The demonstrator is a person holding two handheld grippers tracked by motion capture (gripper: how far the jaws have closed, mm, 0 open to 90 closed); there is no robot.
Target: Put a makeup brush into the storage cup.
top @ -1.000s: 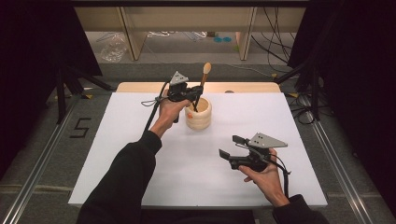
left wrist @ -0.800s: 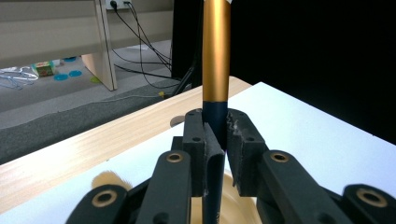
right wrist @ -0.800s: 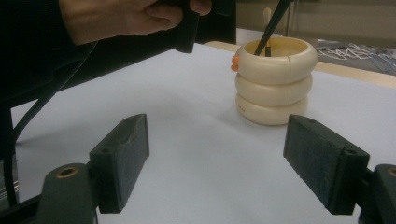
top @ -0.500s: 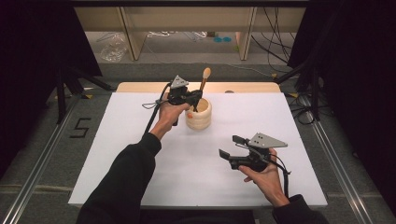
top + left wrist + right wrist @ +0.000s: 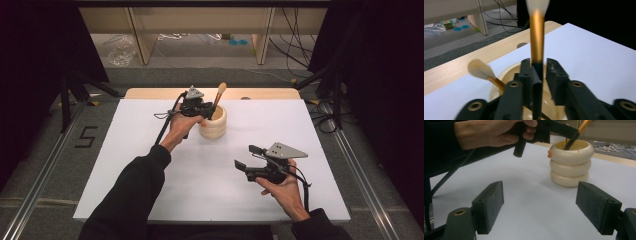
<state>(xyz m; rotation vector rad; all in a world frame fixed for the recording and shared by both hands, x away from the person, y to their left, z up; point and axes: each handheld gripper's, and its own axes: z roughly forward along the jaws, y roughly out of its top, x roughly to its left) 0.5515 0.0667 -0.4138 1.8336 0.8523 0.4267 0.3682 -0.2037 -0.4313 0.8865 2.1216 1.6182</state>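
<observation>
Cream holder [image 5: 571, 162] hides a second brush [image 5: 481, 70] from above; left tool [image 5: 538, 67] just loosening off upright brush [image 5: 537, 37].

Brush tip: in the left gripper view the pale bristles of the gold-handled brush [image 5: 537, 35] are cut off by the top edge and blurred.
Brush foot: its dark lower end is hidden behind the left gripper [image 5: 537, 72] and inside the cream holder [image 5: 499, 82].
Holder: most of its rim lies hidden behind that gripper's jaws.
Second brush [image 5: 482, 72]: its handle disappears behind the same jaws.
Brush beside the holder in the right gripper view: cut off by the top edge.
Orange thing [image 5: 549, 153] touching the holder's side: too small to tell.
</observation>
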